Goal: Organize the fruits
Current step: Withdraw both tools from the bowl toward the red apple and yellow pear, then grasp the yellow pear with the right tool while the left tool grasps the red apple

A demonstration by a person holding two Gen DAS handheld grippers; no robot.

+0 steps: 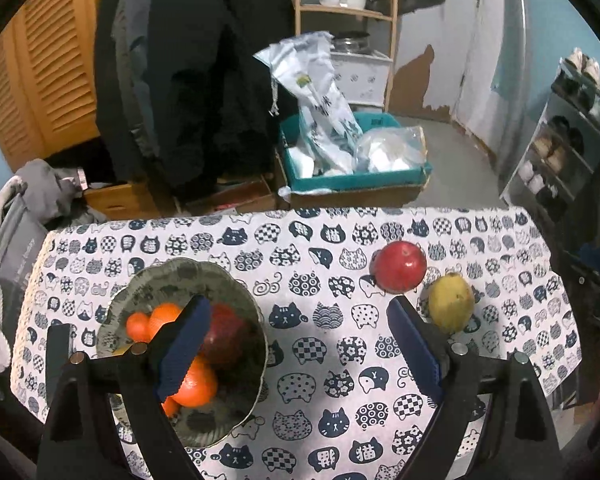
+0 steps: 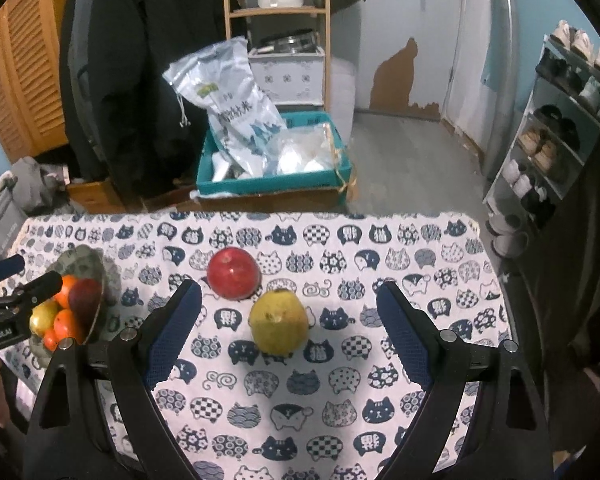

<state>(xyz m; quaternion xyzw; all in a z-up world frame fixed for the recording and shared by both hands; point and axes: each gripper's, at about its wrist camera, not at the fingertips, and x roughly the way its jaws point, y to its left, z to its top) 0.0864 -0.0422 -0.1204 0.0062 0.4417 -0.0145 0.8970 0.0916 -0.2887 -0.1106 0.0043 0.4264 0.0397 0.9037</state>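
A patterned bowl [image 1: 148, 288] on the table's left holds several oranges [image 1: 198, 384] and a dark red fruit [image 1: 224, 336]; it also shows in the right wrist view [image 2: 86, 264]. A red apple [image 1: 399, 266] [image 2: 233, 273] and a yellow-green pear [image 1: 451, 302] [image 2: 278, 322] lie on the cloth to the right. My left gripper [image 1: 298, 344] is open and empty, its left finger above the bowl. My right gripper [image 2: 288, 334] is open and empty, with the pear between its fingers, just ahead of the tips.
The table has a cat-print cloth [image 1: 320, 360] [image 2: 340, 380]. Beyond its far edge stand a teal crate with bags [image 1: 352, 152], dark coats [image 1: 188, 72], a wooden shelf [image 1: 346, 8] and a shoe rack [image 2: 560, 120] at the right.
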